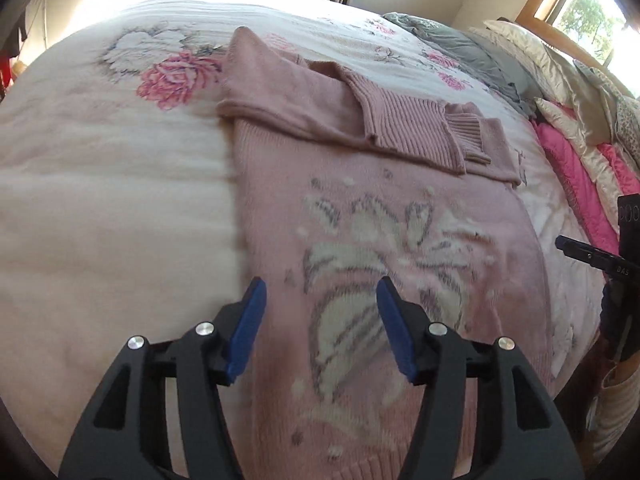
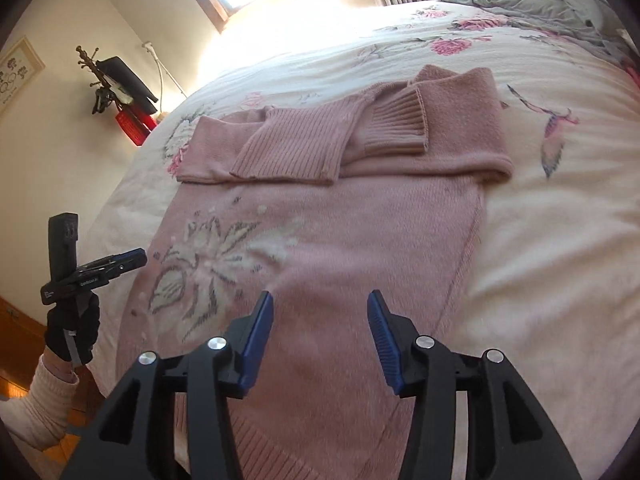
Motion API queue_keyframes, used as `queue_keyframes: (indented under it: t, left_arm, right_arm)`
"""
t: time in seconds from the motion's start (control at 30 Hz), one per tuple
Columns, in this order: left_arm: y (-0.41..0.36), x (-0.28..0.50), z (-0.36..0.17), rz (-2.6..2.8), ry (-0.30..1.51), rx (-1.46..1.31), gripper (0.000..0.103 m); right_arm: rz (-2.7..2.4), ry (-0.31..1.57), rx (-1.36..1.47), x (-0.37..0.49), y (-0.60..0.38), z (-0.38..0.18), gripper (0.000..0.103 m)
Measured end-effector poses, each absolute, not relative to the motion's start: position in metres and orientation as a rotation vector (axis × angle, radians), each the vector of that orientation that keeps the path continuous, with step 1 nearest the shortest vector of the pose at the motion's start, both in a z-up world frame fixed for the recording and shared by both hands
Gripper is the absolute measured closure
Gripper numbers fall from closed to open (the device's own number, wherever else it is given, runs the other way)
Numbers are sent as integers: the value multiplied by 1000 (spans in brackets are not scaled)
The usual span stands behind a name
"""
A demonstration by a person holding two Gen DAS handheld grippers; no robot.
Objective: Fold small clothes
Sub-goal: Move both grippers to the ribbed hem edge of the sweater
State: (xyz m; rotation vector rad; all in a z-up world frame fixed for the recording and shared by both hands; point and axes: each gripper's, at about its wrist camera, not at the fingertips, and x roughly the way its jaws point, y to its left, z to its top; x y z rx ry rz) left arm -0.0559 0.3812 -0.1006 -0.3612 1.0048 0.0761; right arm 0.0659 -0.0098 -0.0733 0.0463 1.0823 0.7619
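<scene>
Both tongs, left [image 1: 320, 292] and right [image 2: 320, 306], apart above pink sweater [image 2: 360, 240]; hem nearest, sleeves folded across far end.

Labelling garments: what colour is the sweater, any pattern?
Dusty pink sweater with a cream-and-grey knitted flower on its body; clearest in the right wrist view.

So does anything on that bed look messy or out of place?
Nothing stands out. The pink sweater lies flat on the floral bedspread, both sleeves folded neatly across its top. Both claws, left and right, hover open above it, holding nothing.
</scene>
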Motion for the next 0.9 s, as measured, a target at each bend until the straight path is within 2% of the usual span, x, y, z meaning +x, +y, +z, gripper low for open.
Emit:
queue_keyframes:
  t: [0.17, 0.33, 0.53, 0.63, 0.77, 0.87, 0.9]
  left_arm:
    - [385, -134, -102, 154, 1010, -393, 44]
    - [372, -177, -105, 175, 1016, -398, 41]
    - [351, -190, -123, 203, 1073, -360, 40]
    - [345, -190, -128, 213, 1073, -340, 34]
    - [338, -189, -132, 225, 1081, -324, 31]
    - [331, -187, -134, 242, 1091, -286, 32]
    - [328, -186, -134, 246, 1093, -276, 39]
  right_arm:
    - [705, 1069, -7, -18, -42, -76, 53]
    - [639, 1143, -74, -77, -49, -98, 53]
    - [534, 1193, -83, -91, -55, -127, 53]
    - [481, 1219, -83, -85, -52, -138, 53]
    - [419, 1260, -80, -76, -47, -160, 52]
    - [422, 1243, -110, -77, -42, -161, 67]
    - [437, 1246, -107, -78, -42, -160, 78]
